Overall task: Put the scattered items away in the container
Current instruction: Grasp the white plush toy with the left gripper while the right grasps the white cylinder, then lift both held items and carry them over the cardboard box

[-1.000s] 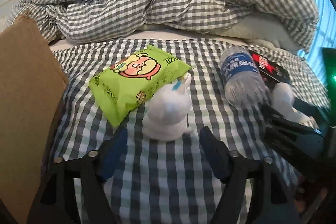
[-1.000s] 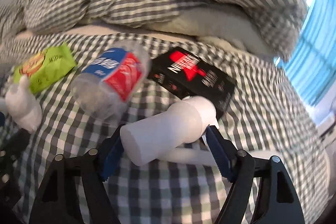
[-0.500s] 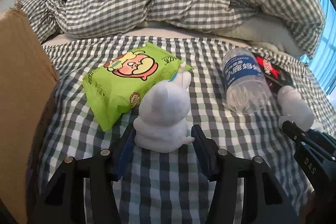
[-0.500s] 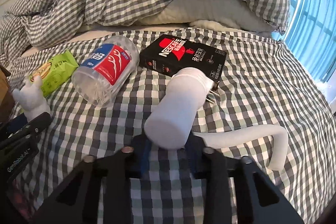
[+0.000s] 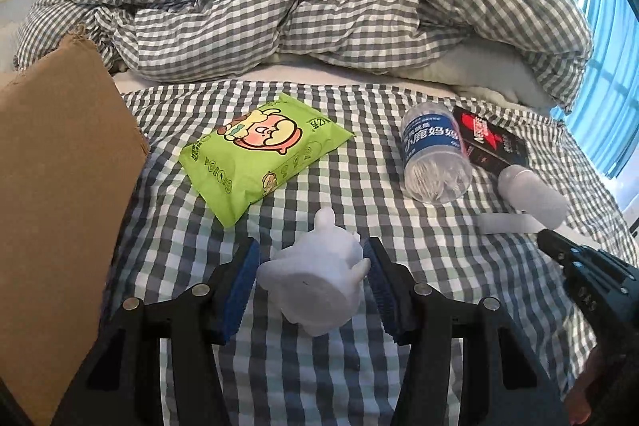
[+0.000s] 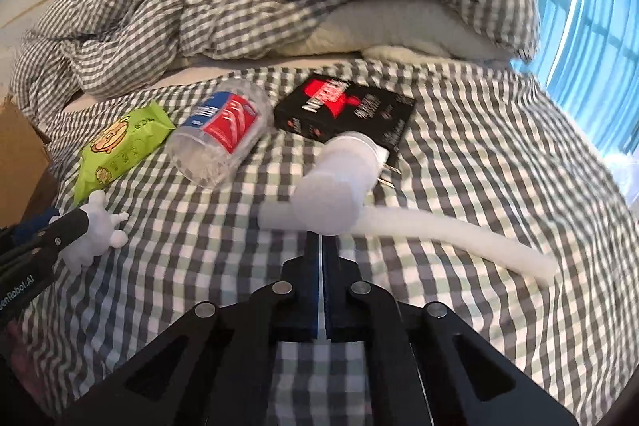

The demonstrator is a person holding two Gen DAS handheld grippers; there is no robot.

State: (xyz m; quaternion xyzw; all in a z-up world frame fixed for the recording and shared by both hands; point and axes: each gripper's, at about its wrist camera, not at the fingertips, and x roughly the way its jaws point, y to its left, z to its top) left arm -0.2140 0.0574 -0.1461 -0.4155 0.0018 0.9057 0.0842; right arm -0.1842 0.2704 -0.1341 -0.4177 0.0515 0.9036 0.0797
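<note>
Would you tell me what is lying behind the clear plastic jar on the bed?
Directly behind the clear plastic jar lies a black and red box on the checked sheet. The jar covers the box's near edge in the left wrist view.

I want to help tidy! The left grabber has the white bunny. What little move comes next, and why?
Probably swing the left gripper toward the cardboard box: its pads clamp the white bunny, tipped up off the bed, and the box stands just left.
</note>
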